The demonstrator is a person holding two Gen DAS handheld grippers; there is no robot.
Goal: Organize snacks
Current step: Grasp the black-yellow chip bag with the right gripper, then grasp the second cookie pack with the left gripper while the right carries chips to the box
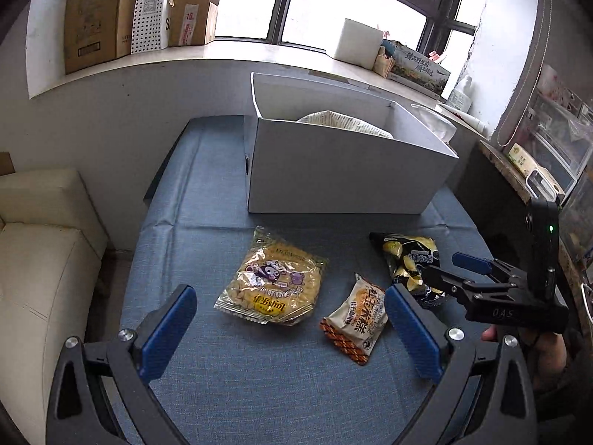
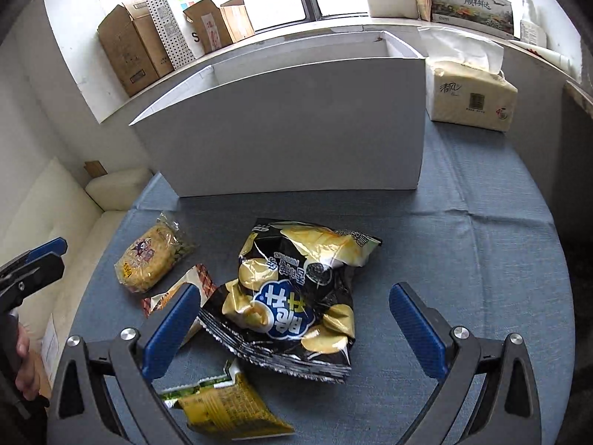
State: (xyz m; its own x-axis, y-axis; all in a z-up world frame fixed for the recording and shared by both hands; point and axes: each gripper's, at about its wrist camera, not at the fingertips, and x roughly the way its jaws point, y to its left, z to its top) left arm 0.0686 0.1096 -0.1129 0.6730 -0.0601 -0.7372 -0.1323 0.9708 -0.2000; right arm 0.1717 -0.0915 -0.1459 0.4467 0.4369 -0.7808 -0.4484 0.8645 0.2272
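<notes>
Right now the step in hand looks like picking up the black chip bag [image 2: 296, 296] with the right gripper [image 2: 296, 322], whose blue fingers [image 2: 170, 330] stand spread wide on either side of the bag, gripping nothing. To do it well, I would lower until the fingers straddle the crinkled body of the bag rather than its sealed edge, close gently so the puffed film is pinched without bursting, then lift clear of the green-and-yellow packet [image 2: 229, 404] lying just beside it before carrying it over the near wall of the white box [image 2: 289, 126]. The left gripper [image 1: 291, 328] hangs above the blue tabletop [image 1: 259, 389] with its fingers likewise released and empty, the yellow noodle packet [image 1: 274, 278] and the small corn snack [image 1: 355, 319] lying loose between and ahead of them. One pale packet [image 1: 344, 122] already sits inside the box, so several snacks remain outside.
</notes>
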